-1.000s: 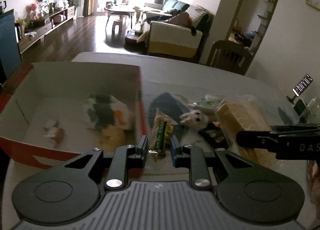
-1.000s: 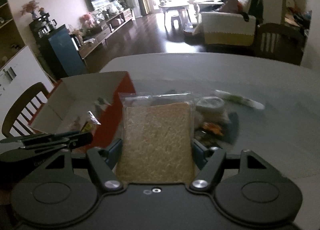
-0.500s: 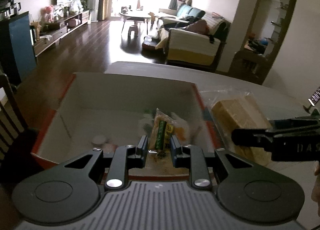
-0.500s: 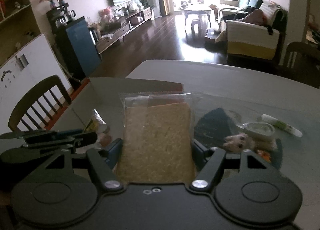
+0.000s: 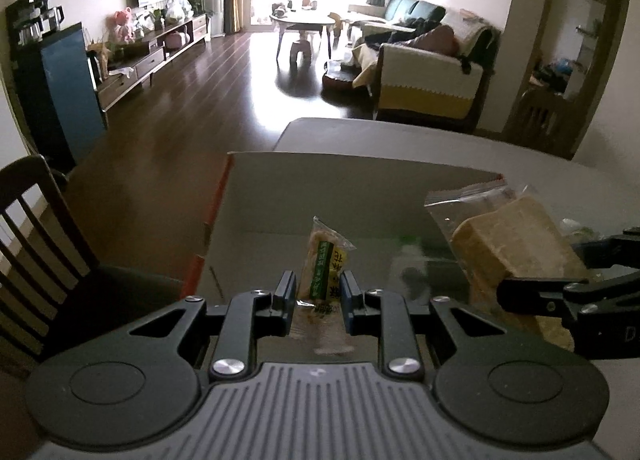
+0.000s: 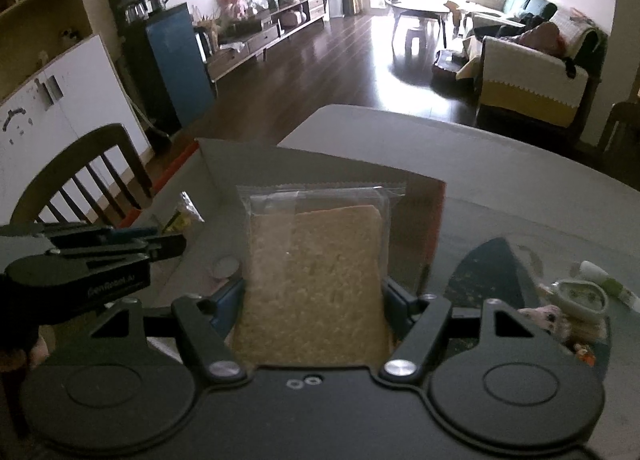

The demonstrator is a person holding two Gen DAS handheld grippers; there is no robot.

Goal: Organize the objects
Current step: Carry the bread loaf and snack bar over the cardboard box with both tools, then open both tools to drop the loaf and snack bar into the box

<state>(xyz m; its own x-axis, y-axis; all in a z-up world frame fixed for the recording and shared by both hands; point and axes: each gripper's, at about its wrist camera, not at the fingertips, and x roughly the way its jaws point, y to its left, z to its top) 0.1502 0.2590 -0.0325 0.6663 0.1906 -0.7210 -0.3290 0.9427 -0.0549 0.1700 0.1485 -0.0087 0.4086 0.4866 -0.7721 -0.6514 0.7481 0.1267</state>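
Grey table [image 5: 400, 140]: left jaws pinch crinkly snack packet [image 5: 326, 260]; right jaws clamp bagged, coarse bread slab [image 6: 316, 280].

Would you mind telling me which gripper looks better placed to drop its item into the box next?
Probably the left gripper: its small snack packet hangs over the box, while the right gripper's bread bag sits nearer the edge.

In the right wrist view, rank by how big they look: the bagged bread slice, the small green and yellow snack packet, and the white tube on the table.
1. bagged bread slice, by far the largest, though it sits closest to the camera in the right gripper.
2 and 3. snack packet and white tube look alike in size; the packet is partly hidden, so no ranking.
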